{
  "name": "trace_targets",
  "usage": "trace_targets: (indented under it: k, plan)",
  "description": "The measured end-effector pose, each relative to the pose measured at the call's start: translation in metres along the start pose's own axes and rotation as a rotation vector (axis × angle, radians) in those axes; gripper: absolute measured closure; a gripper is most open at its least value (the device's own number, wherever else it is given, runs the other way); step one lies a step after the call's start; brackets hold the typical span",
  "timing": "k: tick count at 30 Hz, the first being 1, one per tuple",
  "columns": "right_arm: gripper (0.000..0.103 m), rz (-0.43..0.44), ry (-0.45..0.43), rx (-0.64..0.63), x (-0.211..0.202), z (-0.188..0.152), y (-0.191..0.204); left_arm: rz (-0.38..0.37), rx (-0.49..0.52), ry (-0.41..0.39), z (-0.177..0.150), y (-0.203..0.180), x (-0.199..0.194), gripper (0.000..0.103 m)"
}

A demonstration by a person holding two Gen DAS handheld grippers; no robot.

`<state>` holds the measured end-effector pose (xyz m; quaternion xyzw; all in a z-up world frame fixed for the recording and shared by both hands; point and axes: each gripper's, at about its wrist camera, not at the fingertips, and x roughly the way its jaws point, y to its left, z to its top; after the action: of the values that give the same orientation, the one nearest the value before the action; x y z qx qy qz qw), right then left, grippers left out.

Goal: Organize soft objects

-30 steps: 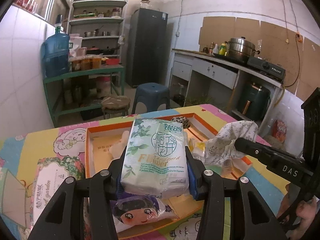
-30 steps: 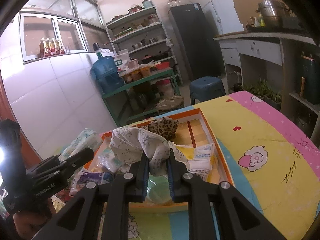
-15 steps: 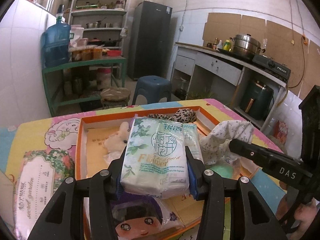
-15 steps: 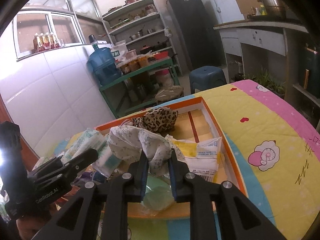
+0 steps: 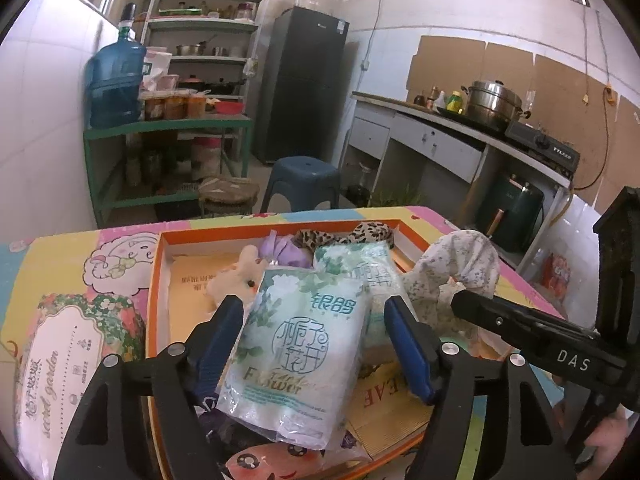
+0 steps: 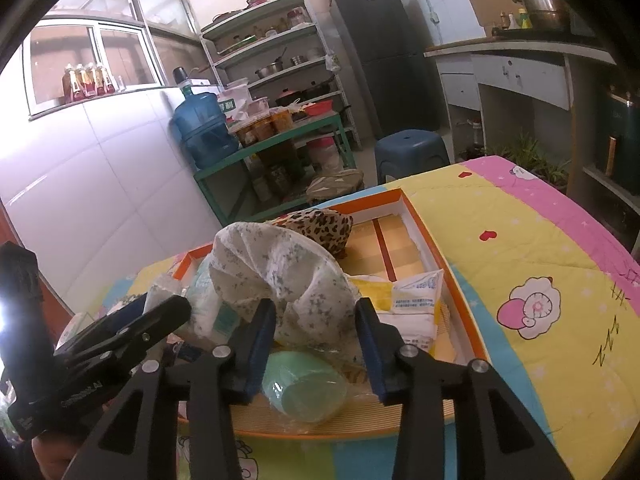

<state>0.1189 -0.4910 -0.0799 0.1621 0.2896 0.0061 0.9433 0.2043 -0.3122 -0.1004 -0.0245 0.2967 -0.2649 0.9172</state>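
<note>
A green-flowered tissue pack (image 5: 296, 360) lies tilted on other packs inside the orange box (image 5: 160, 280). My left gripper (image 5: 313, 308) straddles it with its jaws opening, and a gap shows at each blue pad. In the right wrist view a white floral cloth (image 6: 280, 280) is heaped in the same box (image 6: 424, 232). My right gripper (image 6: 315, 306) is around the cloth's lower folds, jaws opening, pads no longer pinching it. The cloth (image 5: 460, 268) and the right gripper's arm (image 5: 520, 332) also show at the right of the left wrist view.
The box also holds a second tissue pack (image 5: 360, 264), leopard fabric (image 6: 320, 226), a purple pouch (image 5: 280, 250), a beige plush (image 5: 236, 280), a green cup in plastic (image 6: 304, 388) and a white packet (image 6: 416, 300). A wipes pack (image 5: 68, 360) lies left of the box. A blue stool (image 5: 300, 180) stands beyond the table.
Both grippers have opened. The tissue pack has slipped from the left pads and settled lower in the box. The cloth has been let go and sags between the right fingers.
</note>
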Motion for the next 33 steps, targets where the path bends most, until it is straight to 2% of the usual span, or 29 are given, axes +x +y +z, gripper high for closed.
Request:
trace_targets:
  k: [3, 7, 22, 33]
  plan:
    - [0.061, -0.012, -0.007, 0.0, -0.003, 0.0, 0.0, 0.0, -0.001, -0.013, 0.0, 0.0, -0.003, 0.026]
    - [0.051, -0.02, -0.02, 0.0, -0.008, 0.002, 0.002, 0.003, -0.005, -0.031, 0.002, 0.001, -0.008, 0.026]
    - [0.051, -0.022, -0.079, -0.023, -0.034, 0.01, 0.025, -0.001, -0.01, -0.096, 0.013, 0.0, -0.04, 0.026]
    - [0.051, -0.01, -0.108, -0.059, -0.053, 0.008, 0.059, 0.02, -0.013, -0.134, 0.017, 0.006, -0.075, 0.026]
